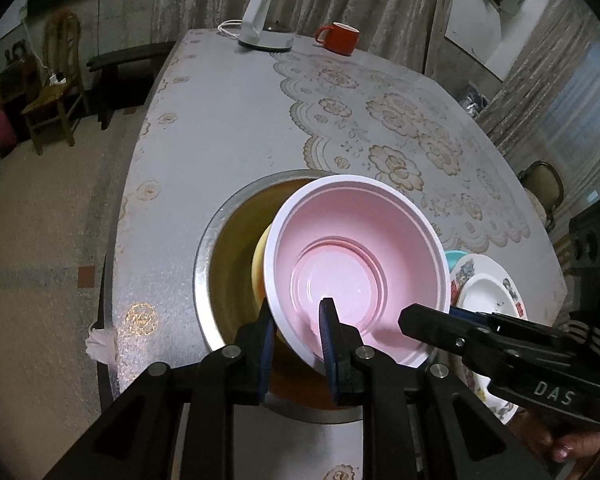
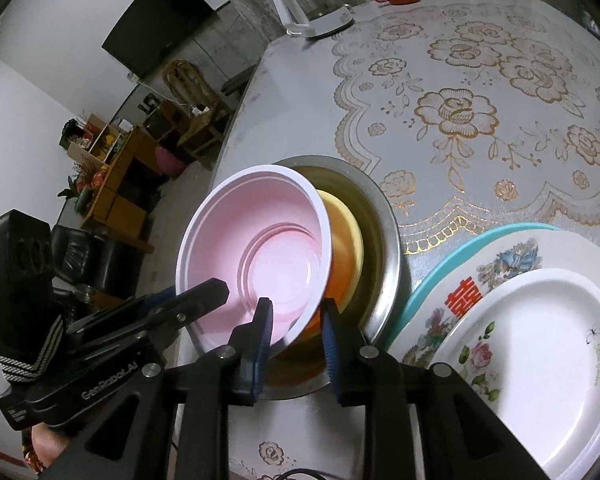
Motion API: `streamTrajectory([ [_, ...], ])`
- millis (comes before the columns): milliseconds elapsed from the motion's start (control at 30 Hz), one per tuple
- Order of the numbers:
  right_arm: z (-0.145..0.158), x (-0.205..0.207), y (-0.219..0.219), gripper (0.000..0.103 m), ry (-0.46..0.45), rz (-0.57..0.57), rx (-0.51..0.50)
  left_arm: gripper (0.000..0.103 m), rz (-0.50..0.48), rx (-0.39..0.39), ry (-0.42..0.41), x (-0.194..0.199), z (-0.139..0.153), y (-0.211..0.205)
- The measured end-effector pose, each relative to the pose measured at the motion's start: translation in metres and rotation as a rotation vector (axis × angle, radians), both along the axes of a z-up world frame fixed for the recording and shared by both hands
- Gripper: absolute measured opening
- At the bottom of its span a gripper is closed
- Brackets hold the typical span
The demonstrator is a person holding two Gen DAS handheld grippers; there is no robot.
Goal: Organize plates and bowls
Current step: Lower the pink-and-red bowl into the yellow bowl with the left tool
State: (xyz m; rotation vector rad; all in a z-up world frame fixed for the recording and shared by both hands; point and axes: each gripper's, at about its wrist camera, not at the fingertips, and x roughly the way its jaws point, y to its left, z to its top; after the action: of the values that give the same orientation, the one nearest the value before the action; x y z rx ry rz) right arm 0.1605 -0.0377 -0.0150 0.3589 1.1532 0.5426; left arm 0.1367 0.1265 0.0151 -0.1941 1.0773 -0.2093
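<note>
Left gripper (image 1: 296,320) fingers clamped on pink bowl (image 1: 352,264) rim, angled steeply down, bowl tilted over metal basin (image 1: 208,248) on counter (image 1: 228,120). Right gripper (image 2: 296,320) fingers apart, straddling same rim, "GenRobot.AI" readable on left.

My left gripper (image 1: 296,344) is black with 2 blue-padded fingers and silver screws. My right gripper (image 2: 296,344) matches, "DAS" printed at lower right.

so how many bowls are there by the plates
3: the pink bowl, tilted, rim between the left gripper fingers; a yellow bowl under it; the steel bowl holding both. More may hide beneath.
</note>
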Motion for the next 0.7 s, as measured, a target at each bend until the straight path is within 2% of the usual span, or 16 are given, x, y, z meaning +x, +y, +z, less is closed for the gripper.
streamTrajectory([
  [100,0.0016,0.0000,0.0008,0.025,-0.010,0.003,-0.006,0.020,-0.001,0.000,0.006,0.0010,-0.0027,-0.0001],
  [233,0.0063,-0.0003,0.0051,0.022,-0.066,0.028,-0.031,0.020,0.003,0.002,0.007,0.0028,-0.0054,0.0005],
  [467,0.0059,0.0038,0.0009,0.019,-0.067,0.014,-0.025,0.021,0.000,-0.024,0.009,0.0034,-0.0062,0.0014],
  [600,0.0039,0.0040,0.0007,0.019,-0.053,0.014,-0.034,0.024,0.005,-0.024,0.010,0.0041,-0.0055,0.0027],
  [700,0.0000,0.0056,0.0003,0.019,-0.025,0.016,-0.018,0.033,0.010,-0.018,0.010,0.0057,-0.0054,0.0034],
])
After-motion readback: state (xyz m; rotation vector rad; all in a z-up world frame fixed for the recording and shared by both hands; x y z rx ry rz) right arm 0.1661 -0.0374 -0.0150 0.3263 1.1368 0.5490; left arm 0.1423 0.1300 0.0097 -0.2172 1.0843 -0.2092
